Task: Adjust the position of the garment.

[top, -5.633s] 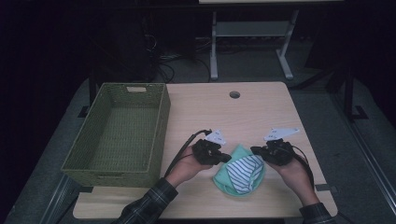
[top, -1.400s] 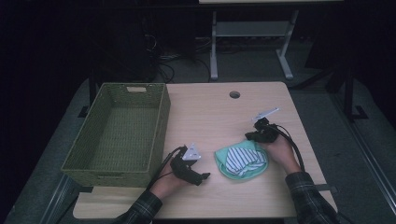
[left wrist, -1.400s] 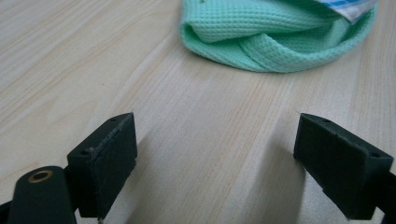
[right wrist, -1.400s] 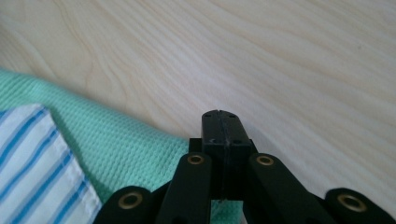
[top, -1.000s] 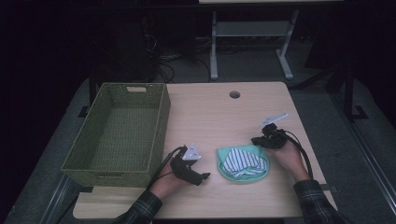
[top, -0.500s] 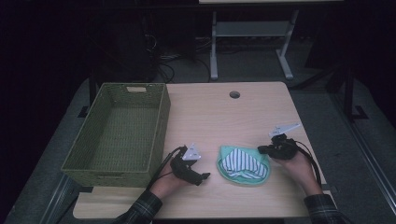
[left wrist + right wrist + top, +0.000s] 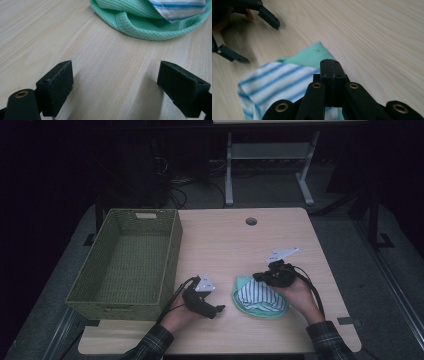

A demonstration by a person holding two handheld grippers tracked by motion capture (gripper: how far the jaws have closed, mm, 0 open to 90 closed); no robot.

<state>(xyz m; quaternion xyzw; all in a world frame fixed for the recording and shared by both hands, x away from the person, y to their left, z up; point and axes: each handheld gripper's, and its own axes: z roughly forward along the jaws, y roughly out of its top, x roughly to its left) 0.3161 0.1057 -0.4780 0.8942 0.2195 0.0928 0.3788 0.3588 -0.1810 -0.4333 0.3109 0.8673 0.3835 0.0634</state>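
**Table stock: one basket, one cloth bundle, two hand-held grippers**

Table: light wood top with a round cable hole near the far edge. It carries every item below. Dark floor and a white frame stand beyond it.

Basket: green woven, rectangular, open-topped, standing on the table's left part. Its interior shows bare weave. It is near the left gripper, with no contact between them.

Cloth bundle: mint-green knit folded around a white piece with blue stripes, lying flat on the table toward the near edge, between the two grippers. In the left gripper view the green knit rim lies ahead of the jaws, apart from them, with the striped piece tucked inside. In the right gripper view the striped piece lies to the left of the jaws, over the green layer.

Right gripper: held in the person's right hand at the far right edge of the bundle. Jaws are pressed flat together, tips over the cloth; whether any fabric is pinched between them cannot be told.

Left gripper: held in the left hand on the near side, just left of the bundle. Jaws stand wide apart over bare wood, nothing between them.
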